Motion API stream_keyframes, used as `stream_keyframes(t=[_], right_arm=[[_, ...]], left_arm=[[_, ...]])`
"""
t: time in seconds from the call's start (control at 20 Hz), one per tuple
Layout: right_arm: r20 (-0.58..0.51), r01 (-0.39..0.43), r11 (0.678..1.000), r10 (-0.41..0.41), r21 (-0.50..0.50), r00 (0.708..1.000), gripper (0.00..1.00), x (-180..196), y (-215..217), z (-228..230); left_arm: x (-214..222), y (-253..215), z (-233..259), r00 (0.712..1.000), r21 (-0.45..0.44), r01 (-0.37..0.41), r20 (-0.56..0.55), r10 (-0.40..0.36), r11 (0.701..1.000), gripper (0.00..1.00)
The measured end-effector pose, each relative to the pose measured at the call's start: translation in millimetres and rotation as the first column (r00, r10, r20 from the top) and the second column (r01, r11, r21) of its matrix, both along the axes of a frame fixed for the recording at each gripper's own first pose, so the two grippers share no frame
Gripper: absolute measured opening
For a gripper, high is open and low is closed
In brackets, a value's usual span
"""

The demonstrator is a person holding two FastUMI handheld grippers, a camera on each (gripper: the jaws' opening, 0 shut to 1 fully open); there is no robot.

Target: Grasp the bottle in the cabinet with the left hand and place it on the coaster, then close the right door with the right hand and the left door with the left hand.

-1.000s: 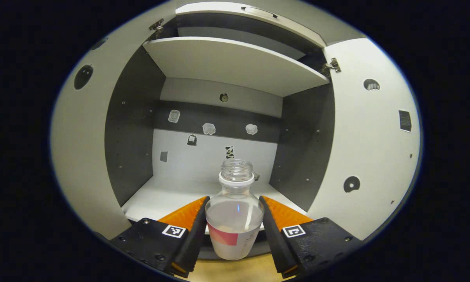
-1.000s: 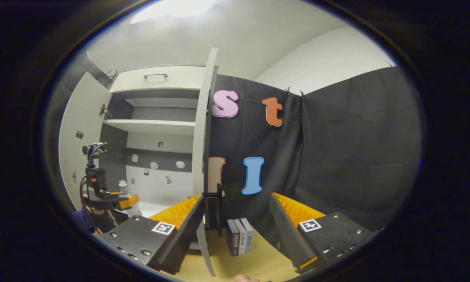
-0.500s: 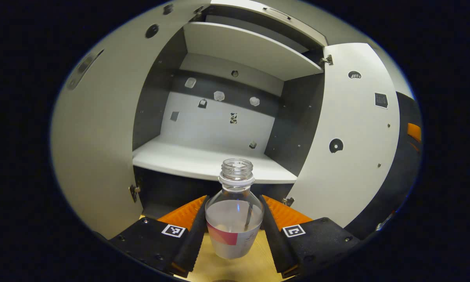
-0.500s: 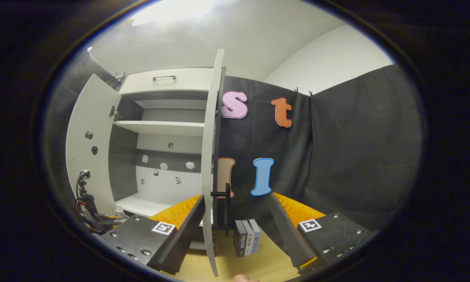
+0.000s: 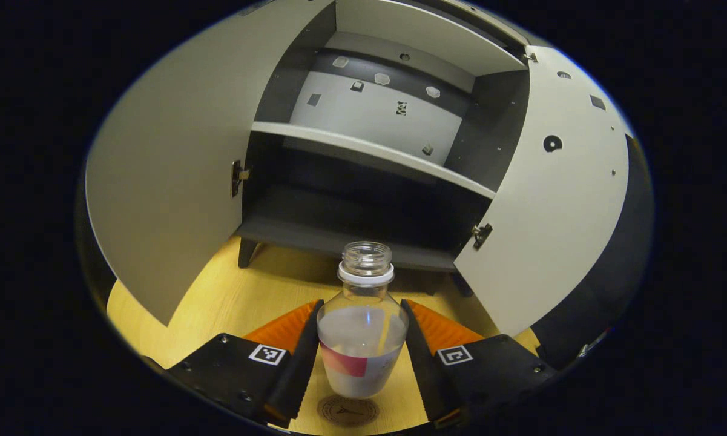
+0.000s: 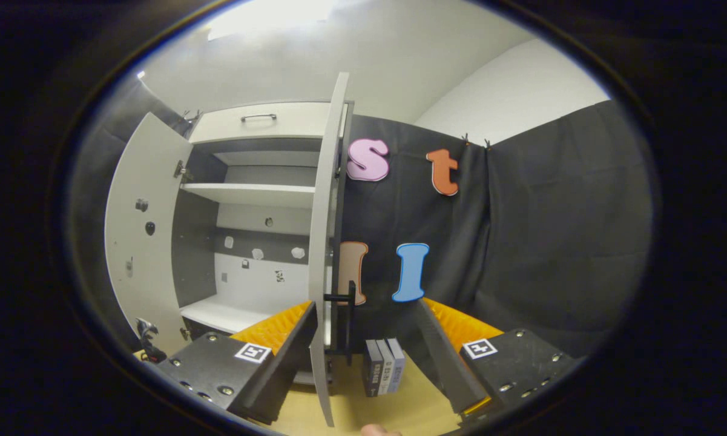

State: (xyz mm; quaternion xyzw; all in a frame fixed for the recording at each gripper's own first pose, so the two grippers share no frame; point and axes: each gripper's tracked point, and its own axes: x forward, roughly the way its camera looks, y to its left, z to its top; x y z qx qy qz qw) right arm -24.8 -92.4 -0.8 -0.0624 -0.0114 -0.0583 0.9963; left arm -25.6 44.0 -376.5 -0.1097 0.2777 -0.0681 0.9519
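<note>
In the left gripper view my left gripper [image 5: 361, 357] is shut on a clear capless bottle [image 5: 363, 321] with a red and white label, held upright outside the cabinet [image 5: 369, 157]. A round brown coaster [image 5: 347, 411] lies on the wooden table just below the bottle's base. Both cabinet doors stand open: the left door [image 5: 169, 181] and the right door [image 5: 551, 200]. In the right gripper view my right gripper [image 6: 363, 357] is open, with the right door's edge [image 6: 324, 254] and its black handle [image 6: 342, 324] just ahead between its fingers.
A wooden tabletop [image 5: 218, 303] runs under the cabinet. In the right gripper view several small upright books [image 6: 384, 375] stand on the table beside the right door, with black cloth behind them. A drawer with a handle [image 6: 260, 118] tops the cabinet.
My left gripper has drawn the bottle out of the cabinet and down toward the table, bringing the coaster into view. The right gripper has barely shifted.
</note>
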Motion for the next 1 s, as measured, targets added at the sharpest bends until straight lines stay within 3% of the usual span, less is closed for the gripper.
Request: stream_keyframes(t=[0.2, 0.45, 0.5, 0.6, 0.8, 1.0], right_arm=[[-0.003, 0.008, 1.0, -0.008, -0.006, 1.0, 0.99, -4.5, -6.8, 0.1], [-0.01, 0.015, 1.0, -0.015, -0.006, 1.0, 0.99, -7.1, -13.5, -1.7], [-0.011, 0.015, 1.0, -0.015, -0.007, 1.0, 0.95, -6.7, -13.8, -1.8], [-0.012, 0.013, 1.0, -0.013, -0.014, 1.0, 0.99, -6.5, -15.6, -2.8], [-0.024, 0.006, 1.0, -0.006, -0.024, 1.0, 0.95, -3.1, -15.6, -6.1], [-0.03, -0.012, 1.0, 0.011, -0.015, 0.999, 1.0, 1.3, -11.8, -8.6]], left_arm=[[-22.8, -0.8, -36.5, 0.997, 0.009, 0.003, -0.079, -0.003, 1.0, 0.76], [-42.6, 2.1, -65.2, 0.988, -0.018, -0.049, -0.145, 0.046, 0.999, 0.76], [-43.2, 2.6, -67.9, 0.987, -0.014, -0.056, -0.149, 0.053, 0.998, 0.76], [-43.6, 4.3, -70.7, 0.989, -0.001, -0.072, -0.129, 0.071, 0.997, 0.76], [-41.0, 3.3, -69.3, 0.992, 0.027, -0.087, -0.087, 0.089, 0.996, 0.76], [-46.7, -2.7, -67.4, 0.995, 0.063, -0.067, -0.072, 0.071, 0.996, 0.76]])
